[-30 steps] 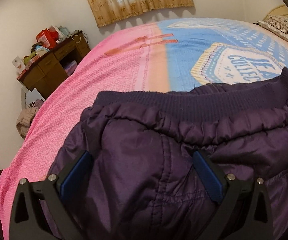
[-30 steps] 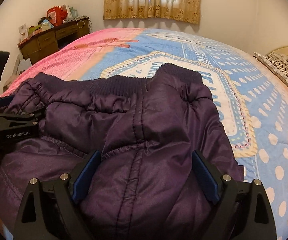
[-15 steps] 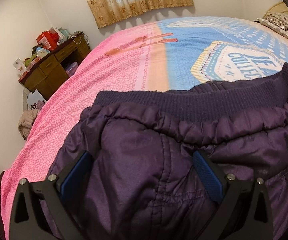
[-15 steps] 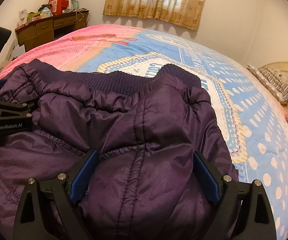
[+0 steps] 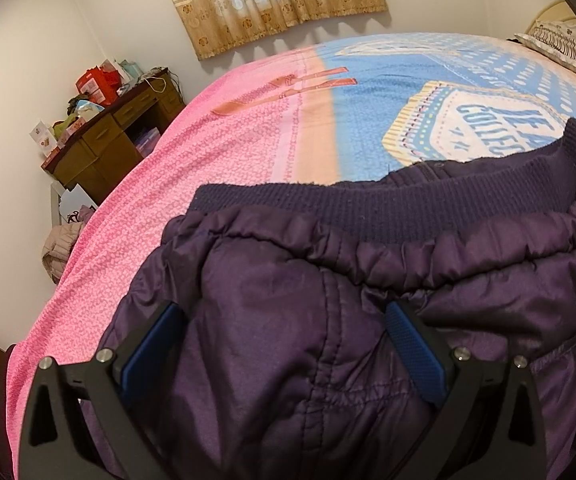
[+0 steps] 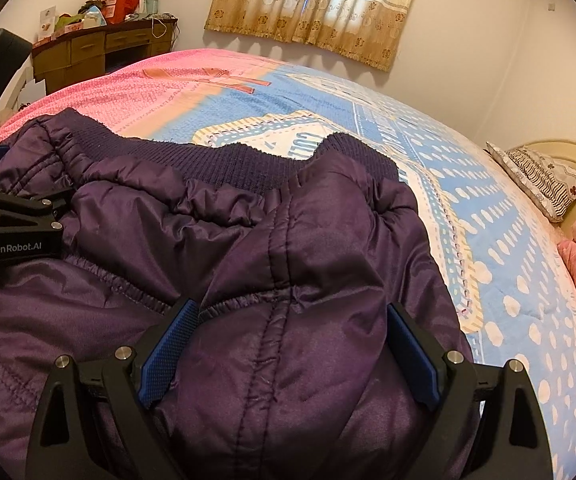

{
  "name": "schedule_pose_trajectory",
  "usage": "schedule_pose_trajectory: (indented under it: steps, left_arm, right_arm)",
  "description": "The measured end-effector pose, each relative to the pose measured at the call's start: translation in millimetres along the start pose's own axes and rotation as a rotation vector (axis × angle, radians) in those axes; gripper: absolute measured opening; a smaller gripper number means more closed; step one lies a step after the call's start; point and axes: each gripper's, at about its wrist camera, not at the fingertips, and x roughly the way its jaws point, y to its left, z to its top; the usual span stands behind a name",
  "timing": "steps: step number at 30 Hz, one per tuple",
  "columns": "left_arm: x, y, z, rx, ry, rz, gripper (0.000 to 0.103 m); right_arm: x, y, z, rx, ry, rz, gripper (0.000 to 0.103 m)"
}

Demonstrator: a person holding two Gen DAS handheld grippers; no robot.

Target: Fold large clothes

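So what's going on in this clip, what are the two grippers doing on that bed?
A person is working on a dark purple padded jacket lying on a pink and blue bedspread, with a handheld gripper in each hand. The right gripper and the left gripper each have their blue-padded fingers spread wide, with puffy jacket fabric bulging between them. Neither is clamped shut. The jacket looks partly folded, its ribbed band at the far edge. Whether the fingers press into the fabric is hard to tell.

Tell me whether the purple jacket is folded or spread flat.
Folded: the purple jacket lies doubled over itself, its ribbed hem atop another layer.
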Motion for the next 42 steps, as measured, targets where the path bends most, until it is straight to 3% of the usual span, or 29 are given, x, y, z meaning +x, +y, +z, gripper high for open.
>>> schedule_pose_trajectory:
  steps: [11, 17, 19, 22, 24, 27, 30, 33, 34, 38, 40, 42]
  left_arm:
    - [-2, -2, 0, 0.017, 0.001, 0.023, 0.103]
    - [-2, 1, 3, 0.011, 0.012, 0.0, 0.103]
    - [-8, 9, 5, 0.007, 0.021, -0.064, 0.103]
    - [-39, 46, 4, -0.043, 0.012, -0.213, 0.102]
    - [-62, 77, -2, -0.087, -0.045, -0.279, 0.103]
    - [-77, 137, -18, -0.131, -0.083, -0.379, 0.103]
    - [-58, 174, -28, -0.157, -0.053, -0.442, 0.103]
    - [-19, 205, -34, -0.236, 0.008, -0.493, 0.103]
    - [-7, 213, -36, -0.283, 0.027, -0.542, 0.103]
    - [25, 217, -37, -0.406, 0.107, -0.769, 0.103]
    - [37, 210, -33, -0.403, 0.133, -0.821, 0.103]
    - [47, 202, -26, -0.393, 0.145, -0.822, 0.103]
  right_arm:
    - [0, 1, 0, -0.01, -0.002, -0.018, 0.092]
    - [0, -1, 1, -0.006, -0.003, -0.014, 0.093]
    - [-1, -5, 1, 0.004, 0.012, 0.015, 0.093]
    - [-13, -33, 6, 0.105, 0.079, 0.141, 0.094]
    - [-46, -45, 4, 0.148, 0.018, 0.143, 0.094]
    - [-97, -35, -3, 0.093, -0.1, 0.103, 0.094]
    - [-133, -1, -16, 0.029, -0.157, 0.151, 0.094]
    - [-154, 60, -25, -0.125, -0.211, 0.19, 0.094]
    - [-159, 85, -28, -0.196, -0.227, 0.203, 0.094]
    - [-178, 159, -42, -0.405, -0.304, 0.256, 0.094]
    - [-181, 187, -47, -0.497, -0.342, 0.235, 0.094]
    - [-176, 207, -49, -0.57, -0.369, 0.174, 0.094]
